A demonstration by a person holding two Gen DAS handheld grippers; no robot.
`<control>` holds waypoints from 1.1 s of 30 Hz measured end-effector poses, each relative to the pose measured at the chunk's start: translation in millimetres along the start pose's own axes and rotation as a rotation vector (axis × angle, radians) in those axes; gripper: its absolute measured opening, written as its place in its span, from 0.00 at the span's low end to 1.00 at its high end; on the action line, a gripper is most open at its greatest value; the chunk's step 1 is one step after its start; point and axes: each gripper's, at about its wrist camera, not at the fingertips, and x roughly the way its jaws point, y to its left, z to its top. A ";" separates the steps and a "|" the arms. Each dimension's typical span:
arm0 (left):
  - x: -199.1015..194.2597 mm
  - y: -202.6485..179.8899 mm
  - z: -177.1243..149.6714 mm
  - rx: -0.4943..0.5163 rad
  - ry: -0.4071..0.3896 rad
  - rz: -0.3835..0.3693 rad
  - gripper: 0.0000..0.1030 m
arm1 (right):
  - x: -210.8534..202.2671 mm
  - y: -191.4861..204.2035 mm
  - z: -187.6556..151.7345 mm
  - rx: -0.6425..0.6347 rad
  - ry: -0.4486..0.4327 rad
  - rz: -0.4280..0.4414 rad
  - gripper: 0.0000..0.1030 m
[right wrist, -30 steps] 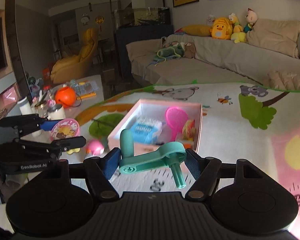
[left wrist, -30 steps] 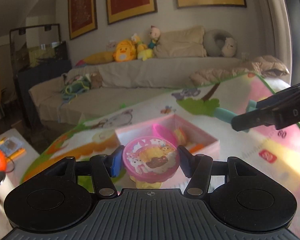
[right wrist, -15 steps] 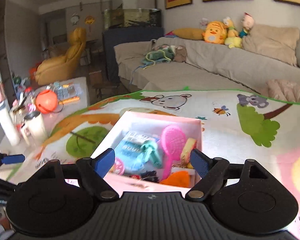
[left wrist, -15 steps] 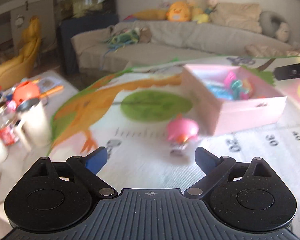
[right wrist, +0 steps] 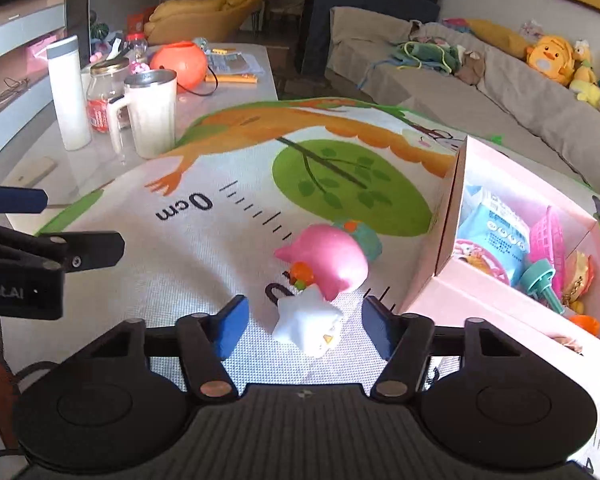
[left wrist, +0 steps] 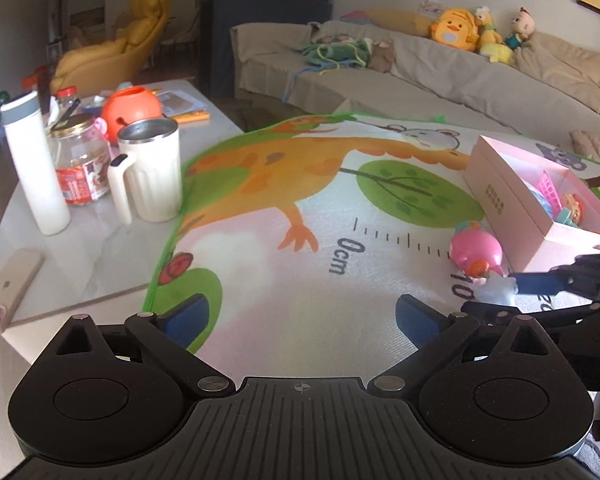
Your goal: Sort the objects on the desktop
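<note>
A pink toy with a white star-shaped end (right wrist: 324,268) lies on the play mat beside the pink box (right wrist: 444,216); it also shows in the left wrist view (left wrist: 476,254). My right gripper (right wrist: 306,326) is open, low over the mat, with the white star end between its fingers. My left gripper (left wrist: 300,316) is open and empty over the mat to the left. The pink box (left wrist: 500,196) holds several toys, among them a pink racket (right wrist: 548,236), a blue packet (right wrist: 496,224) and a teal piece (right wrist: 540,280).
A white mug (left wrist: 152,168), a glass jar (left wrist: 80,160), a white bottle (left wrist: 34,160), an orange ball (left wrist: 130,106) and a phone (left wrist: 10,290) stand on the table left of the mat. A sofa lies beyond.
Both grippers let go of their toys, which now lie in the box, and opened. Both moved left and down; the right gripper now straddles the pink toy's white star end.
</note>
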 end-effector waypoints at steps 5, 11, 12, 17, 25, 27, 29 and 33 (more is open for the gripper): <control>-0.3 -7.8 -3.6 0.015 0.007 -0.024 0.99 | -21.6 -22.1 -24.2 0.065 -0.001 0.027 0.36; 2.9 -25.4 -6.6 0.049 0.021 -0.036 0.99 | -58.7 -75.5 -71.6 0.223 0.001 -0.083 0.36; 4.1 -29.8 -7.2 0.059 0.026 -0.040 0.99 | -63.5 -84.0 -79.3 0.248 0.001 -0.115 0.36; 6.3 -52.5 -8.9 0.119 0.034 -0.065 0.99 | -82.3 -121.6 -118.3 0.420 -0.010 -0.175 0.65; 19.9 -93.2 0.6 0.235 0.009 -0.093 0.99 | -86.9 -121.0 -138.8 0.460 -0.097 -0.197 0.83; 28.6 -107.2 4.6 0.276 -0.011 -0.112 0.99 | -85.8 -123.0 -138.2 0.481 -0.104 -0.184 0.88; 38.9 -120.7 9.7 0.303 -0.022 -0.111 0.99 | -84.2 -127.0 -138.7 0.510 -0.105 -0.174 0.93; 61.0 -142.9 19.9 0.338 -0.009 -0.070 0.82 | -87.5 -134.4 -144.3 0.568 -0.125 -0.157 0.99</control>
